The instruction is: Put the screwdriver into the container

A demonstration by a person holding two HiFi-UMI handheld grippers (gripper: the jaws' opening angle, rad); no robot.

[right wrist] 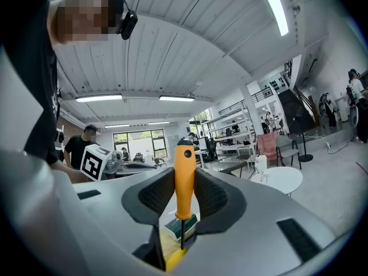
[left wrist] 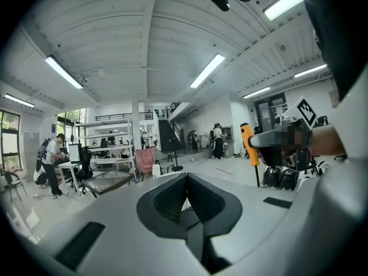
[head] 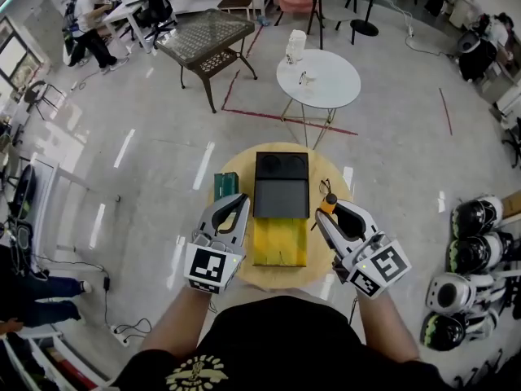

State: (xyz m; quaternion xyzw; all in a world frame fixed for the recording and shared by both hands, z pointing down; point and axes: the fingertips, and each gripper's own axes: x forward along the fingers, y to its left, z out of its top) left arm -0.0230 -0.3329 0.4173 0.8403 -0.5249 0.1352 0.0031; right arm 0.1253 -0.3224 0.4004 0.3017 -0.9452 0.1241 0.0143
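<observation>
Surface: round wooden table [head: 327, 172] below you, black rectangular container [head: 281, 187] at its middle.
Right gripper [right wrist: 184, 195]: your jaws clamp the orange-handled screwdriver [right wrist: 184, 171] upright, just right of the container.
Left gripper [left wrist: 186, 180]: your jaws pressed together, nothing between them.

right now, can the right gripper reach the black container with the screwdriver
Probably yes. The right gripper, shut on the screwdriver, hangs just beside the black container, and nothing stands between them in the head view.

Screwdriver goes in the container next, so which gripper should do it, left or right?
Right. The right gripper clamps the orange screwdriver by its handle and hangs just right of the black container. The left gripper is shut on nothing, so it would probably have to take the tool first.
</observation>
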